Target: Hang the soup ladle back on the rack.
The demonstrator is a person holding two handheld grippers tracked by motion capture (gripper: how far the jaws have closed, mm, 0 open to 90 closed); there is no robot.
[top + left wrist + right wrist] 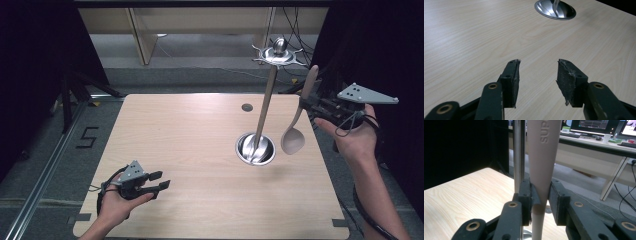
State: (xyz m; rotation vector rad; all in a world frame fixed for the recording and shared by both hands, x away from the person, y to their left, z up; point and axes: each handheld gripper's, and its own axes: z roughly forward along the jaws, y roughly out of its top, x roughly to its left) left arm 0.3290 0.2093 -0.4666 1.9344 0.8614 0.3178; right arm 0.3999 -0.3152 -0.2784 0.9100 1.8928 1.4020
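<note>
The left gripper [159,182] rests low at the table's [190,150] near left, jaws parted wide on nothing; farther right, the right gripper [303,104] clamps the beige spoon [294,137] by its handle. The spoon hangs bowl-down just beside the steel stand [255,148].

the spoon [293,135] hangs just right of the stand [255,148], above the table [175,150].

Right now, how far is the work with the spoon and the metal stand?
Done: the right tool is shut on the beige spoon, lifted off the table. In hand: the spoon hangs beside the stand's pole. Left: probably hanging it on the hook ring. The left tool is open.
</note>
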